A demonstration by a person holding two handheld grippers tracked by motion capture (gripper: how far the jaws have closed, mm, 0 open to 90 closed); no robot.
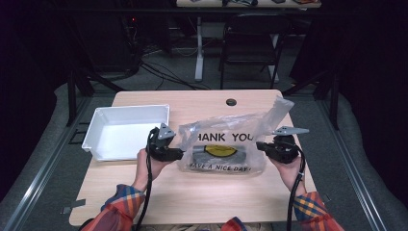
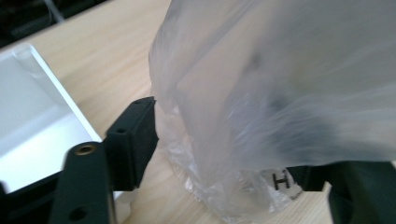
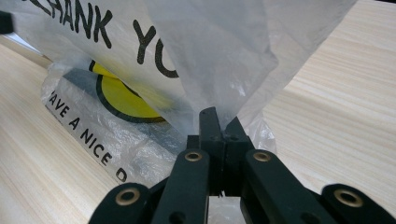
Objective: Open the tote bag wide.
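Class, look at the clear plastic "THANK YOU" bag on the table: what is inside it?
Through the clear plastic "THANK YOU" bag a dark, flat, oblong thing shows, lying at the bottom. The printed yellow smiley and crinkled film cover most of it, so what it is stays unclear.

In the left gripper view we see the plastic bag [image 2: 280, 93] smeared by blur across the right of the frame, hiding the right-hand finger behind its film; only one printed letter shows at lower right. The white tray [image 2: 32, 121] is cut off by the left edge. In the high view, a dark object [image 1: 219, 153] inside the bag at centre stays unidentifiable.
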